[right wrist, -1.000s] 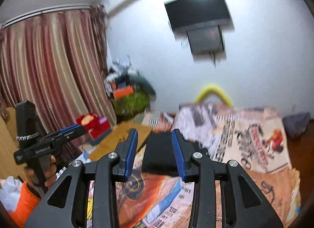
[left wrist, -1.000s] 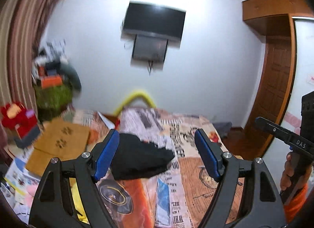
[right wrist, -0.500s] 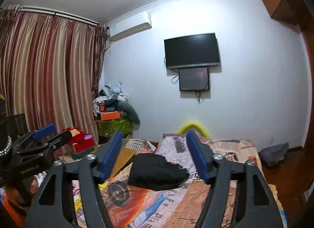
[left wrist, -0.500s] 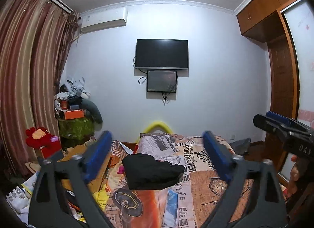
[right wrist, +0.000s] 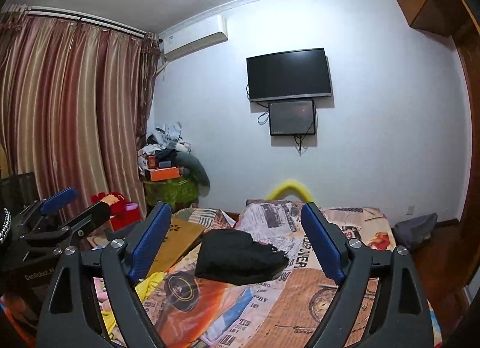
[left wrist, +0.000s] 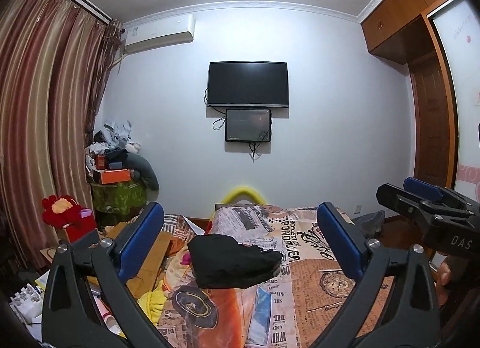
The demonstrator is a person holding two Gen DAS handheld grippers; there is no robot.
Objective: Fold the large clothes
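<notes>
A black garment (left wrist: 237, 261) lies folded in a compact bundle on the bed's newspaper-print cover (left wrist: 318, 276). My left gripper (left wrist: 238, 208) is held level before it, open wide, with nothing between its blue pads; the garment lies beyond the fingertips. In the right wrist view the same black garment (right wrist: 240, 258) lies ahead of my right gripper (right wrist: 235, 207), whose jaws are opening and stand clear of the cloth. Each gripper shows in the other's view: the right gripper (left wrist: 420, 198) at the right edge, the left gripper (right wrist: 60, 207) at the left edge.
Left of the bed lie a brown cardboard sheet (left wrist: 153, 246), a yellow cloth (left wrist: 153, 300) and papers. A red plush toy (left wrist: 60, 210) and a piled-up green stand (left wrist: 117, 186) sit by the curtain (left wrist: 36, 126). A TV (left wrist: 248, 84) hangs on the far wall; a wooden wardrobe (left wrist: 432, 126) is right.
Both grippers opened wider and drew back from the black garment, which now lies farther off on the bed. Both views tilted up to level and steadied.
</notes>
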